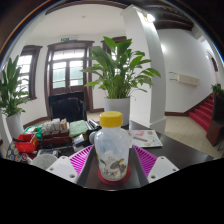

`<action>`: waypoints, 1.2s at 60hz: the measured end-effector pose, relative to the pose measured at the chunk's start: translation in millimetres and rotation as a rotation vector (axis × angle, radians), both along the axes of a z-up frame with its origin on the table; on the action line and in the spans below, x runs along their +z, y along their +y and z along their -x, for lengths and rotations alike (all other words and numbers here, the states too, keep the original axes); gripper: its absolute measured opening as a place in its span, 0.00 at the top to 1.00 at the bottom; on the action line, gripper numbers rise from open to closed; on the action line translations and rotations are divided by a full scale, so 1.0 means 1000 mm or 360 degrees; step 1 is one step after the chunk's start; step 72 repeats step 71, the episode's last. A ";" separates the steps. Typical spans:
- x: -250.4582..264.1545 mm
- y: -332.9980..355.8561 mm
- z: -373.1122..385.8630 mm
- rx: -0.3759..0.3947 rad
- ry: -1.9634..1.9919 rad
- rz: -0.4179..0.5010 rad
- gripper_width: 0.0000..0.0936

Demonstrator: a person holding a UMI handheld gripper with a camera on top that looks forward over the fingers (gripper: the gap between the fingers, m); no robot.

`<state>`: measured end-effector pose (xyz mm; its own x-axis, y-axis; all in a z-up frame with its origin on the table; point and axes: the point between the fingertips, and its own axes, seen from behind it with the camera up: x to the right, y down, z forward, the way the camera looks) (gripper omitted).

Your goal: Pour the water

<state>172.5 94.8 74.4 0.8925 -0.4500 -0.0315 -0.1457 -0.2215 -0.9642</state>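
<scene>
My fingers [112,166] are closed on a clear plastic bottle [112,150], one pink pad [80,157] pressing each side of its body. The bottle stands upright between them, its long axis vertical, with the yellow cap [111,120] pointing straight up and the base down near my fingertips. A printed label wraps its lower part. I cannot tell how much water is inside.

Beyond the bottle lies the dark tabletop [175,148]. Off to my left on it sits a cluster of packets and small boxes [45,134], some green and red. To my right, near the bottle, lies a flat printed packet [146,136]. Farther back a big leafy plant [118,68] rises behind the bottle, beside a white pillar [150,70], and a dark-framed door [69,72] stands behind the clutter.
</scene>
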 end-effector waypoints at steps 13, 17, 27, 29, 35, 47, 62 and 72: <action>-0.007 -0.067 0.047 0.0093 0.0039 0.0123 0.21; -0.006 -0.093 0.070 0.0146 0.0044 0.0170 0.21; 0.023 -0.149 0.111 0.0218 0.0016 0.0202 0.19; 0.033 -0.157 0.121 0.0247 0.0010 0.0196 0.20; 0.060 -0.174 0.146 0.0334 -0.0006 0.0158 0.20; 0.103 -0.195 0.173 0.0394 -0.0050 0.0086 0.20; 0.120 -0.202 0.208 0.0507 -0.0042 0.0021 0.19; 0.122 -0.202 0.208 0.0523 -0.0065 0.0037 0.20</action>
